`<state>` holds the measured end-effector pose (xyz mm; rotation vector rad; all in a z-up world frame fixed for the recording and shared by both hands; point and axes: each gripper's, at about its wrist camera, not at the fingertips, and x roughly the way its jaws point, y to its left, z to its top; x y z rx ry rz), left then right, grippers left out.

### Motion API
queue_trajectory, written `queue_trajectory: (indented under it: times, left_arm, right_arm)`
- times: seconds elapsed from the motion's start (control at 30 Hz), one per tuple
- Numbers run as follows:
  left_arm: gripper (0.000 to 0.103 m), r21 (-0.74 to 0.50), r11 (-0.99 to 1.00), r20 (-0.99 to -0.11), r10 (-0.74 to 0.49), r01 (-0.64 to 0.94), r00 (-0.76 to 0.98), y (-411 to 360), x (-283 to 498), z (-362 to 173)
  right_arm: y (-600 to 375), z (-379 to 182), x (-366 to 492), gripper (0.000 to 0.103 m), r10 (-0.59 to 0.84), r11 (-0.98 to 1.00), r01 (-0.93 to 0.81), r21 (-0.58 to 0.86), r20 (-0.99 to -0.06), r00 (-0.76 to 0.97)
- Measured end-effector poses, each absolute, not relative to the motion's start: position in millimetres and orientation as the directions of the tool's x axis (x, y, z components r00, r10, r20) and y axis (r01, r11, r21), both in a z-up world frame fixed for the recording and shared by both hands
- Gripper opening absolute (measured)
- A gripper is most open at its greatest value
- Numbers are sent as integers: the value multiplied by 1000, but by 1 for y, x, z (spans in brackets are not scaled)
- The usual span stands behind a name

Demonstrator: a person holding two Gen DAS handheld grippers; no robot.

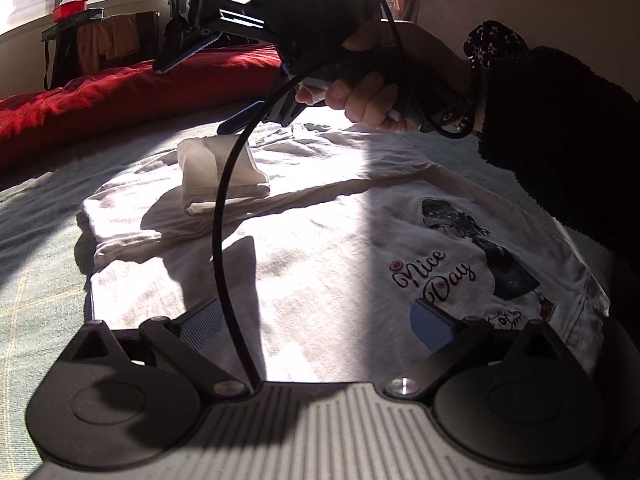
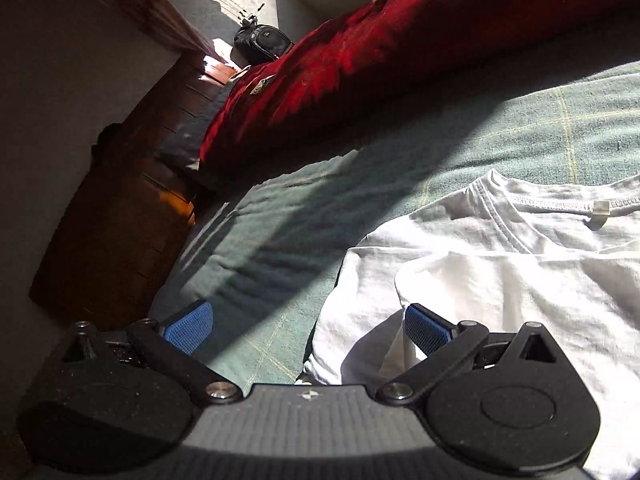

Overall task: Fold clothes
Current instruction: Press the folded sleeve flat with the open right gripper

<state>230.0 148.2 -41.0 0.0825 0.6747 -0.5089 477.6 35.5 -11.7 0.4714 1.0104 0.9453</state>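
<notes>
A: The white T-shirt is lying spread out on the green bedspread, and we are looking along it from the left gripper, whose blue pads are standing wide apart with nothing between them.

B: To the left and far off, the red quilt is lying along the bed. Nearer the middle, a sleeve is lying folded in over the shirt.

A: We are holding the right gripper above that far part, a hand wrapped round its handle. Its fingers are spread wide, gripping nothing.

B: On the right, the "Nice Day" print is facing up. From the right wrist, we are seeing the collar on the far right, the shirt's edge under the right pad.
</notes>
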Motion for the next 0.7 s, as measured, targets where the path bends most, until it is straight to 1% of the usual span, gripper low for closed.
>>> queue_trajectory:
  times: [0.1,0.2,0.27,0.33,0.47,0.57,0.63,0.7]
  left_arm:
    - [100,-91,874,-614,-426,477,664,149,230,-40]
    - [100,-86,876,-618,-421,475,664,147,230,-41]
    - [100,-82,876,-619,-419,476,664,147,230,-41]
    - [100,-82,875,-619,-420,477,664,146,230,-41]
    - [100,-82,877,-623,-417,474,662,146,232,-43]
    - [100,-81,879,-626,-411,469,662,147,233,-44]
    - [100,-85,878,-622,-416,471,664,148,232,-43]
    - [100,-84,877,-618,-419,474,666,147,230,-42]
  right_arm:
    - [24,-21,479,103,805,586,-433,685,-554,212]
    - [16,-41,481,103,769,631,-388,672,-609,194]
    - [18,-55,482,103,766,634,-355,687,-620,169]
    - [27,-60,479,103,789,605,-348,716,-597,146]
    - [59,-43,471,103,862,488,-428,761,-498,96]
    - [79,-24,463,103,871,456,-506,732,-483,86]
    - [83,-19,460,103,880,435,-523,733,-470,73]
    - [81,-17,458,103,871,449,-531,718,-484,81]
